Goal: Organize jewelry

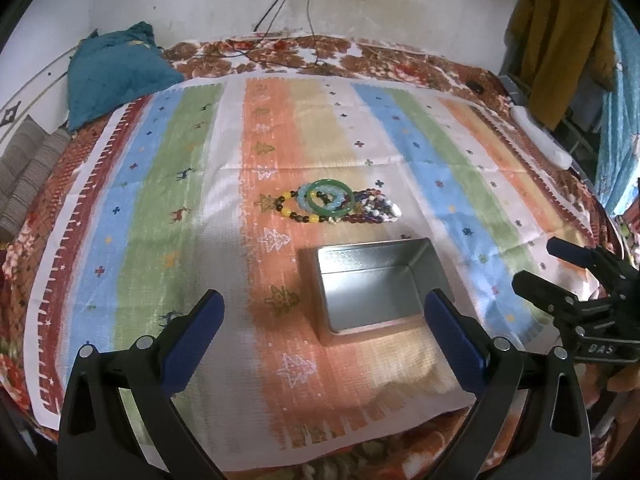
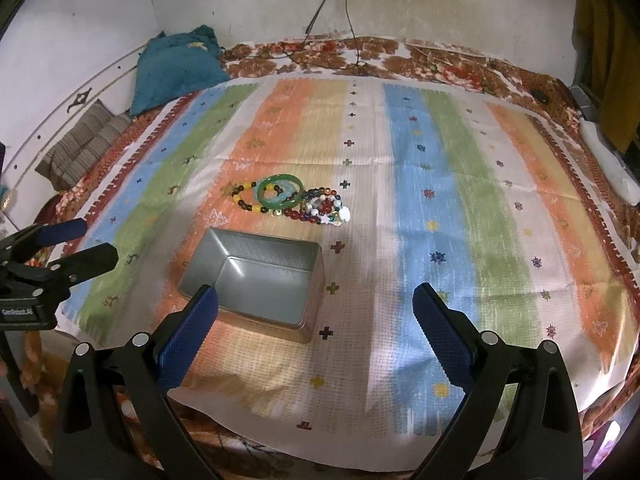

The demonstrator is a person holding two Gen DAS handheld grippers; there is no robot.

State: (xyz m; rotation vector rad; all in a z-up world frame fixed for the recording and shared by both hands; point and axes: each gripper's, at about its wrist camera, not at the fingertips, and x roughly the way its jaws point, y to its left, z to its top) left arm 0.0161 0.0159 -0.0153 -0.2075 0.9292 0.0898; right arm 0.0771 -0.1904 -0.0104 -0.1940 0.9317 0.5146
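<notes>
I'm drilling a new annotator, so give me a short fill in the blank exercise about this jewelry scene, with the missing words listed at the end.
1. The metal tin holds ____ jewelry.
2. The green bangle lies on top of the beaded ____.
3. The left gripper and the right gripper both have their jaws ____.
4. The jewelry pile rests on a ____ cloth.

Missing words: no; bracelets; open; striped

Both wrist views face forward, sharing the tin (image 1: 372, 288) (image 2: 256, 280).
</notes>
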